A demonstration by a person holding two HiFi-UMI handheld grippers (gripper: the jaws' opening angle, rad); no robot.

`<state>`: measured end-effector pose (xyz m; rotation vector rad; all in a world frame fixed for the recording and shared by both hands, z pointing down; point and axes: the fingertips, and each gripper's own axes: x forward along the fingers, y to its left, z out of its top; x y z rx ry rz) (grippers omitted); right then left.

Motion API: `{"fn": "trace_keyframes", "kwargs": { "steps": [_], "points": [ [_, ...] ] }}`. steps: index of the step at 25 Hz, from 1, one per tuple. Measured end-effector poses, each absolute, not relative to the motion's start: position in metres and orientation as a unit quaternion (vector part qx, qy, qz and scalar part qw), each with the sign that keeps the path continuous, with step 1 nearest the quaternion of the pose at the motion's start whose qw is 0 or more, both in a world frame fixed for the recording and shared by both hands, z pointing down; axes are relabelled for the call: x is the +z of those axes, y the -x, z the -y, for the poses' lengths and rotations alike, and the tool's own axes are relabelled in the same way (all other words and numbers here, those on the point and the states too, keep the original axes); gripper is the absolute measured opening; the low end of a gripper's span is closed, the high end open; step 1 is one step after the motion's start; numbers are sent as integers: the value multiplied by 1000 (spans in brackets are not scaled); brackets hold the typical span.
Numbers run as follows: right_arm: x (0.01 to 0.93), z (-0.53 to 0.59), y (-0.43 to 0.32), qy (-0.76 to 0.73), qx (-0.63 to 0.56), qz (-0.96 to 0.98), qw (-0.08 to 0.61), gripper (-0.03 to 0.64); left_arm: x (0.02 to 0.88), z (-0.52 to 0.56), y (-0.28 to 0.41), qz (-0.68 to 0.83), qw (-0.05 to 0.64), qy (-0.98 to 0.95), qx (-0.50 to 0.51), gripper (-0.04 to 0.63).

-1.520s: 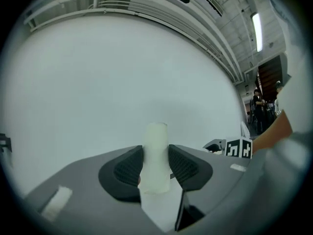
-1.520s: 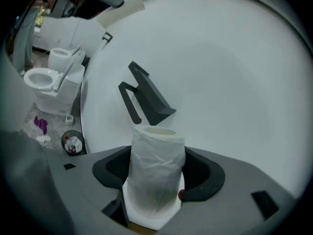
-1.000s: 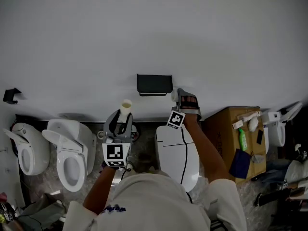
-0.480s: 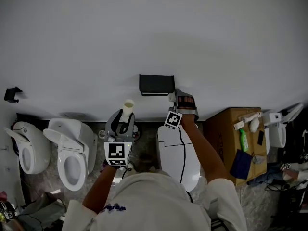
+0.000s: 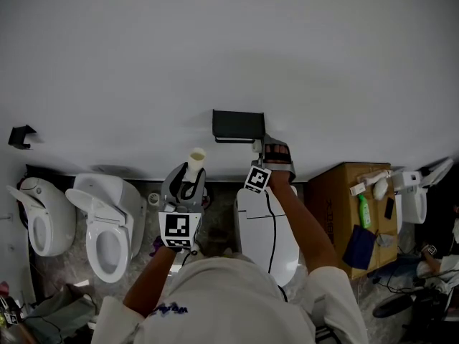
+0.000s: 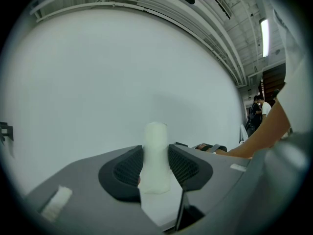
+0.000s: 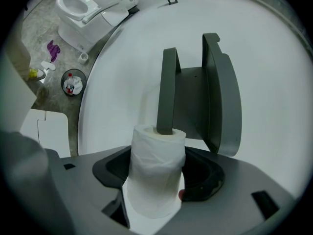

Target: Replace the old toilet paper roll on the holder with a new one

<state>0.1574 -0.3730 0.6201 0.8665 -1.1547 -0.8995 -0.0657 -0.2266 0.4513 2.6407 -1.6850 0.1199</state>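
Toilet paper holder (image 5: pixel 239 125), dark and boxy, is fixed low on the big white wall (image 5: pixel 229 49), close to its bottom edge. Along the foot of that wall stand three white toilets: one right under the person (image 5: pixel 262 228) and two off to the left (image 5: pixel 104 224) (image 5: pixel 36 217). A cardboard box (image 5: pixel 337 199) sits to the right, with a green bottle (image 5: pixel 362 208) on its top.

Right gripper (image 5: pixel 276 151) is up just beside the holder, jaws clamped on the new roll (image 7: pixel 156 180), fat and white. The holder's dark arm (image 7: pixel 167 89) meets the roll's hollow core; whether it is inside, I can't tell.

Left gripper (image 6: pixel 155 163) hangs lower and to the left, pinching a bare cardboard tube (image 6: pixel 155 146) upright, well clear of the holder.
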Motion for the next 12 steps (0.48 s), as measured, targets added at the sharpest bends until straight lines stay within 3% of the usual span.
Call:
{"fn": "trace_keyframes", "kwargs": {
  "steps": [12],
  "points": [
    [620,368,-145,-378,-411,498,663,301,455,222,66,534,8,-845,38,170]
  ]
}}
